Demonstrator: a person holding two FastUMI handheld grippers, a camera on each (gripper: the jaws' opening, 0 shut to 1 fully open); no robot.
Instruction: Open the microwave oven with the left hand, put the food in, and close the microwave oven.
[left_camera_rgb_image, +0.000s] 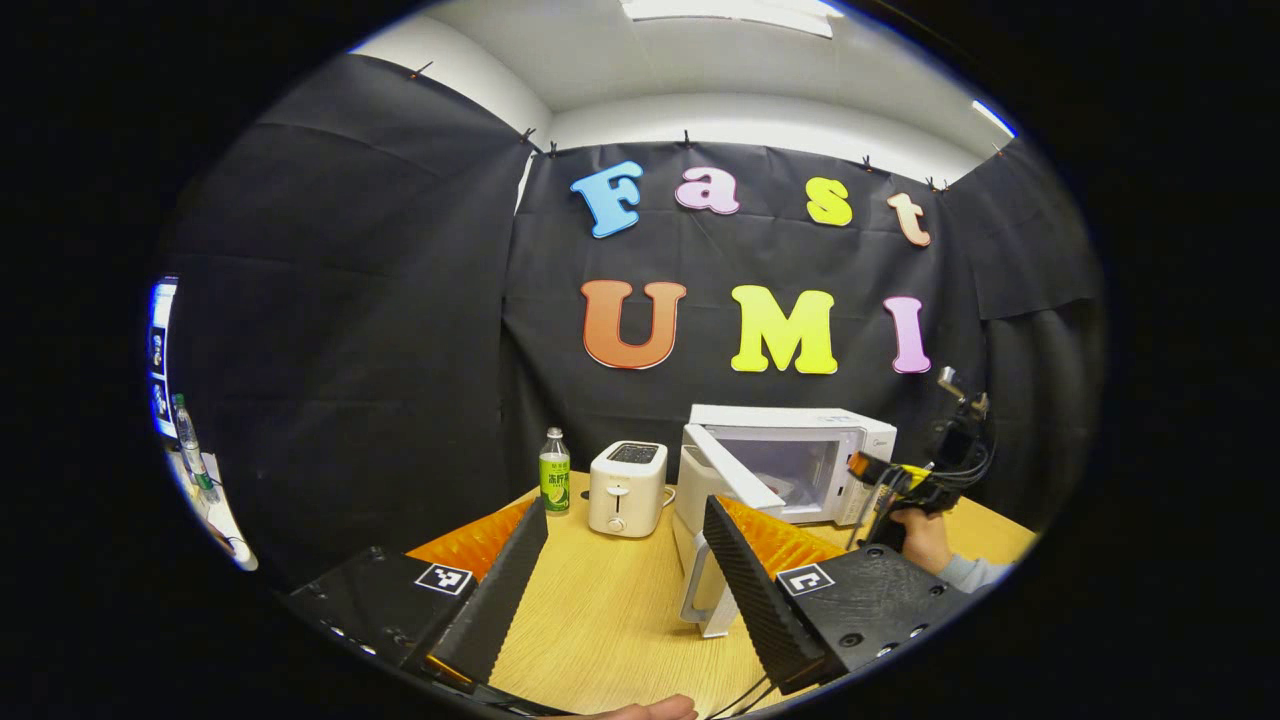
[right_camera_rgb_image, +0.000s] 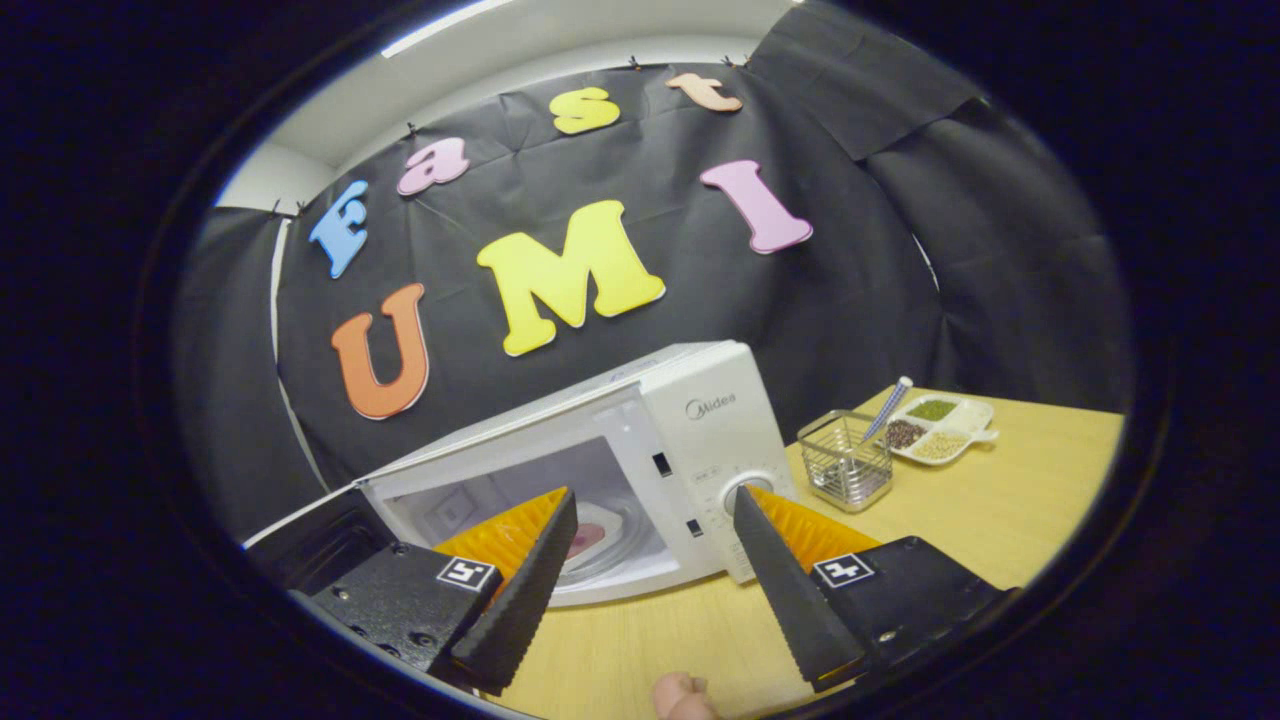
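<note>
In the left gripper view, going from left to right, a green drink bottle (left_camera_rgb_image: 554, 471) stands on the wooden counter (left_camera_rgb_image: 610, 620) at about 11 o'clock from the left tool (left_camera_rgb_image: 625, 585), and a white toaster (left_camera_rgb_image: 627, 488) stands just beside the bottle, at about 12 o'clock. The left tool is spread wide and holds nothing; only the bare counter lies between its two fingers. At about 1 o'clock from it is the white microwave (left_camera_rgb_image: 800, 462), with its door (left_camera_rgb_image: 712, 520) swung open toward the camera, so that the door edge and its handle stand just behind the tool's right finger. Inside the open microwave, something reddish lies on the turntable, too small to tell more. At 3 o'clock of this view a hand (left_camera_rgb_image: 925, 540) holds the right tool (left_camera_rgb_image: 880, 478) near the microwave's control panel; from here I cannot tell how its fingers stand. In the right gripper view, the right tool (right_camera_rgb_image: 650, 590) is also spread wide and empty, above the counter in front of the microwave. Between its fingers, at 12 o'clock, a plate with pinkish food (right_camera_rgb_image: 590, 535) rests on the turntable inside the open microwave. At about 2 o'clock, on the counter, stands a small wire basket (right_camera_rgb_image: 845, 460), and just behind it a white divided dish (right_camera_rgb_image: 940, 425) with beans and grains and a spoon.
</note>
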